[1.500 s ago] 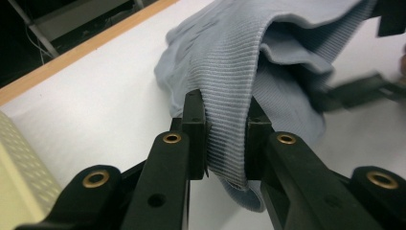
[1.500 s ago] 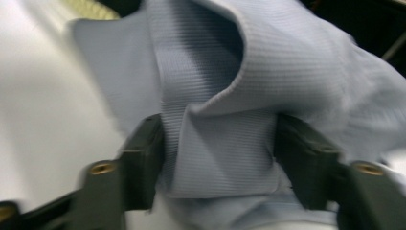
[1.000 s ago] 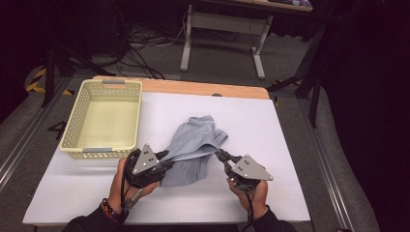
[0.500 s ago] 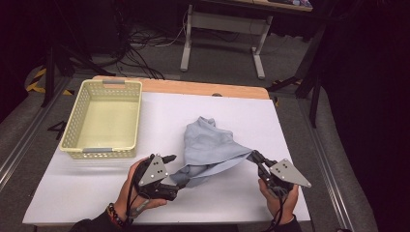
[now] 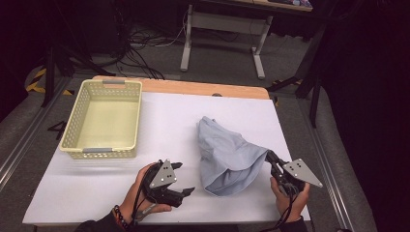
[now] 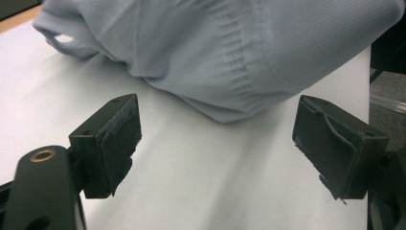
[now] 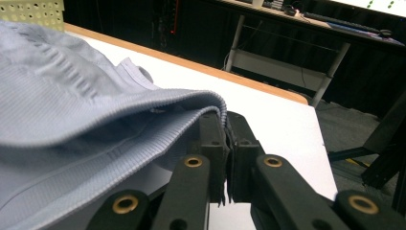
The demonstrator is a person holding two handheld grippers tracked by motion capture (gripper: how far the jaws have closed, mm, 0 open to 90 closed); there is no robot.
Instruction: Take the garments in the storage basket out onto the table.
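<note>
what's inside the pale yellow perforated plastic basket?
Nothing visible: the pale yellow perforated plastic basket shows a bare floor in the high view. Its near wall hides a thin strip of the floor right behind it. The light blue-grey fabric garment lies outside it, on the white table.

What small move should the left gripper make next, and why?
Probably forward to re-grip the garment's near edge. The left gripper, whose jaws have just been opening, stands empty short of the grey garment, while the right gripper pinches its hem.

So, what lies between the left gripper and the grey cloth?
Only bare white table: in the left gripper view, the left gripper stands open just short of the grey cloth.
</note>
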